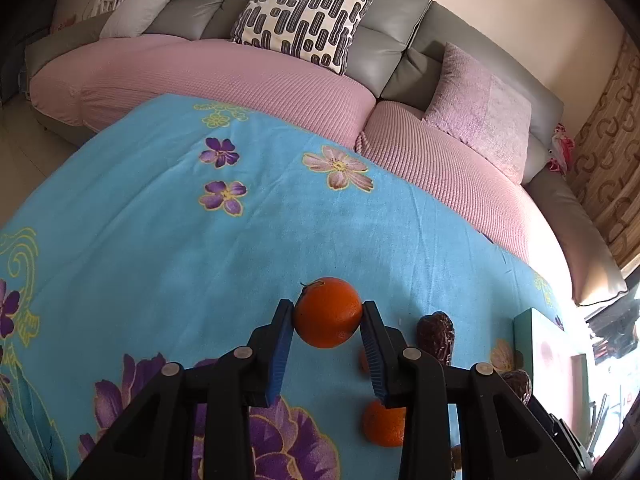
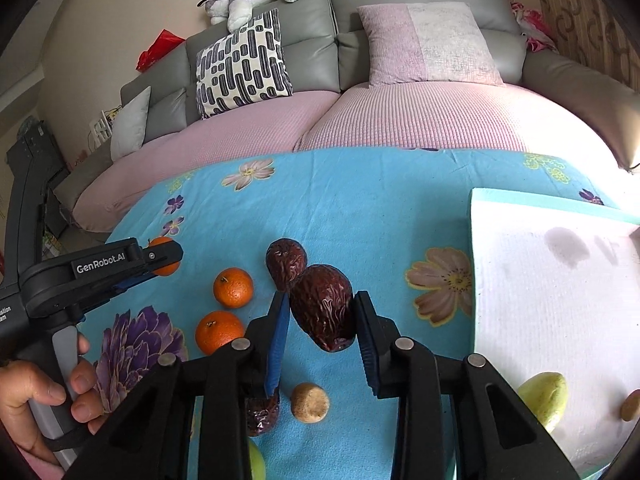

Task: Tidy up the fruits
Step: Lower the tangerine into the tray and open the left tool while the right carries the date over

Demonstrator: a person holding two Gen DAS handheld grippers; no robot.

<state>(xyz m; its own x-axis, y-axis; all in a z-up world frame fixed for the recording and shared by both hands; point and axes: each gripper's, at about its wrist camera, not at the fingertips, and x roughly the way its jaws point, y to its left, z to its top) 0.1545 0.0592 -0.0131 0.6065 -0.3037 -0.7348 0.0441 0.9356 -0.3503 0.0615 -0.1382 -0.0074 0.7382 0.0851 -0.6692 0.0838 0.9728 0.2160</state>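
In the left wrist view my left gripper (image 1: 327,315) is shut on an orange (image 1: 327,312) held above the blue flowered cloth (image 1: 200,260). The right wrist view shows this left gripper (image 2: 164,258) at the far left, an orange (image 2: 162,243) in its jaws. My right gripper (image 2: 321,308) is shut on a dark wrinkled date (image 2: 324,308). A second date (image 2: 286,262) lies just behind it. Two more oranges (image 2: 233,287) (image 2: 218,332) rest on the cloth to the left. A white tray (image 2: 540,300) at the right carries a yellow-green fruit (image 2: 544,400).
A beige round piece (image 2: 310,403), a third date (image 2: 262,416) and a green fruit (image 2: 256,464) lie near the front edge. A person's hand (image 2: 40,396) grips the left handle. A pink-covered grey sofa (image 2: 400,120) with cushions runs behind the table.
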